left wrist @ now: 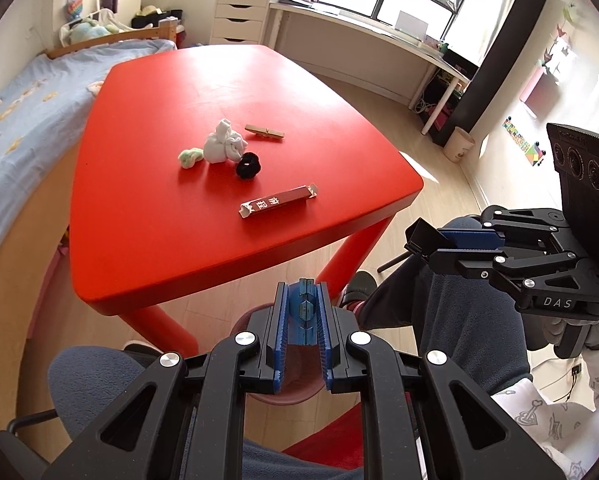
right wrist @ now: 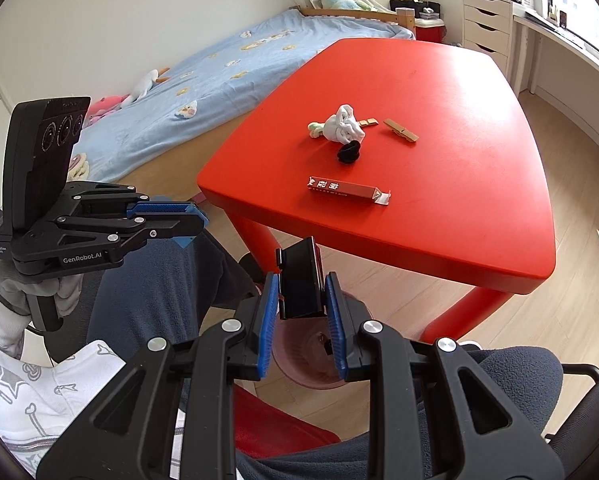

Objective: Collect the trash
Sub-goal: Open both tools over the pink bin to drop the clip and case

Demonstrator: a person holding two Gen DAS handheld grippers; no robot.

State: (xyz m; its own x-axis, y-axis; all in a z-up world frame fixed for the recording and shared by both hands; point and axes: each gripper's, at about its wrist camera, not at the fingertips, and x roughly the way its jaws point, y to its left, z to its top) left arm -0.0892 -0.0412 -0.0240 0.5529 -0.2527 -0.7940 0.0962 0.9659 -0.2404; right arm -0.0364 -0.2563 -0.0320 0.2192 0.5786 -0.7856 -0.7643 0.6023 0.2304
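A red table (left wrist: 171, 240) (right wrist: 479, 220) holds a red wrapper (left wrist: 278, 201) (right wrist: 347, 191), a white crumpled tissue (left wrist: 223, 144) (right wrist: 345, 126), a green-white wad (left wrist: 190, 157) (right wrist: 316, 128), a black scrunchie (left wrist: 248, 166) (right wrist: 348, 152) and a wooden clothespin (left wrist: 264, 132) (right wrist: 400, 130). My left gripper (left wrist: 304, 312) (right wrist: 189, 220) is shut on a small blue piece (left wrist: 304, 310), below the table's near edge. My right gripper (right wrist: 302, 300) (left wrist: 427, 240) is shut on a black box (right wrist: 300, 286), above a pink bin (right wrist: 311, 364).
The pink bin (left wrist: 275, 384) stands on the floor between the person's knees (left wrist: 451, 312). A bed (left wrist: 23, 96) lies left of the table. A desk (left wrist: 359, 36) and a white drawer unit (left wrist: 239, 16) stand under the window. A small cup-shaped bin (left wrist: 458, 144) stands at the right.
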